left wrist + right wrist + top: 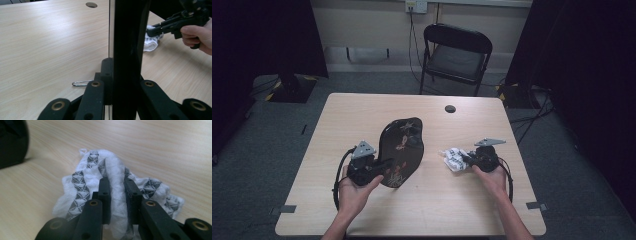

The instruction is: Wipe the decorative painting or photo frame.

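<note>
A black lacquered tray (404, 145) with a painted pattern stands tilted up on its edge near the middle of the wooden table (357, 115). My left gripper (387, 164) is shut on its lower left rim. The left gripper view looks along the tray's dark edge (127, 37), which sits between my jaws. To the right lies a crumpled white cloth (452, 157) with a grey woven pattern. My right gripper (465, 159) is shut on a fold of this cloth (82, 182), pinched between the two pads (103, 192). The right gripper (156, 28) also reaches the cloth (150, 45) in the left gripper view.
A round cable hole (450, 108) sits near the table's far edge. A black folding chair (457, 52) stands behind the table. A small metal clip (81, 83) lies on the wood by the left jaw. Dark curtains flank both sides.
</note>
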{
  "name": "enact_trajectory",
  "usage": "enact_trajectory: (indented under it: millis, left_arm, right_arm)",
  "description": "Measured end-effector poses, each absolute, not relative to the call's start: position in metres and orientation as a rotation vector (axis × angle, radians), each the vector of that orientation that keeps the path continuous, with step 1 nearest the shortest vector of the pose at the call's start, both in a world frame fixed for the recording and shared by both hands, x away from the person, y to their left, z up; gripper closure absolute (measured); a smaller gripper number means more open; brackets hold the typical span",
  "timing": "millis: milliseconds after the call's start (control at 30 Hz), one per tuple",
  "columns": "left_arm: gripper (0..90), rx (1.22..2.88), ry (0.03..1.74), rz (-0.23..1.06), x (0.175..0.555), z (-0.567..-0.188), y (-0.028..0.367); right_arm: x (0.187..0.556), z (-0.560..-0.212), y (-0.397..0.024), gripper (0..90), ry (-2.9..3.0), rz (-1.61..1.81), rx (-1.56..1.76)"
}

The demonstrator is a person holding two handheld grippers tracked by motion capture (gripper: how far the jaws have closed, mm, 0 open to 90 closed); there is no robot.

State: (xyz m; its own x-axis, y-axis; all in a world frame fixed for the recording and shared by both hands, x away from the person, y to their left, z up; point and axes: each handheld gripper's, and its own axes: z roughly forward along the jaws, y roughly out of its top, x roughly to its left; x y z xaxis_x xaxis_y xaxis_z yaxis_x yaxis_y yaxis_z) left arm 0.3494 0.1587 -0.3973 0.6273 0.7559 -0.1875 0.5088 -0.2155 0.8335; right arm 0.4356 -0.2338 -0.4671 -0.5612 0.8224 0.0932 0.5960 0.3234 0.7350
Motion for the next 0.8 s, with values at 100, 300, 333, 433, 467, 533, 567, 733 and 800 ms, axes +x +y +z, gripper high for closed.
enact_trajectory:
  millis: [100,300,333,433,467,533,567,733,800]
  left_arm:
    - [80.5,1.881,1.012,0.318,0.349,-0.397,0.158]
    - [80.5,1.876,1.022,0.313,0.35,-0.397,0.158]
    - [80.5,1.878,1.019,0.314,0.35,-0.397,0.158]
    - [80.5,1.881,1.015,0.315,0.35,-0.397,0.158]
    - [80.6,1.882,1.014,0.312,0.35,-0.397,0.158]
    - [80.5,1.885,1.015,0.308,0.35,-0.397,0.158]
    - [80.5,1.89,1.014,0.309,0.35,-0.396,0.158]
    - [80.5,1.888,1.03,0.311,0.349,-0.396,0.156]
    - [80.6,1.886,1.026,0.311,0.348,-0.396,0.154]
  right_arm:
    - [0.429,-0.459,-0.234,78.7,2.277,1.15,1.262]
    - [0.415,-0.44,-0.234,78.7,2.236,1.284,1.234]
    - [0.413,-0.437,-0.232,78.7,2.234,1.293,1.225]
    - [0.41,-0.431,-0.226,78.7,2.24,1.327,1.18]
    - [0.409,-0.43,-0.224,78.7,2.246,1.334,1.175]
    - [0.409,-0.427,-0.22,78.7,2.251,1.382,1.168]
    - [0.407,-0.425,-0.216,78.7,2.256,1.396,1.156]
    - [0.401,-0.412,-0.197,78.7,2.268,1.436,1.074]
    - [0.398,-0.407,-0.189,78.7,2.273,1.456,1.041]
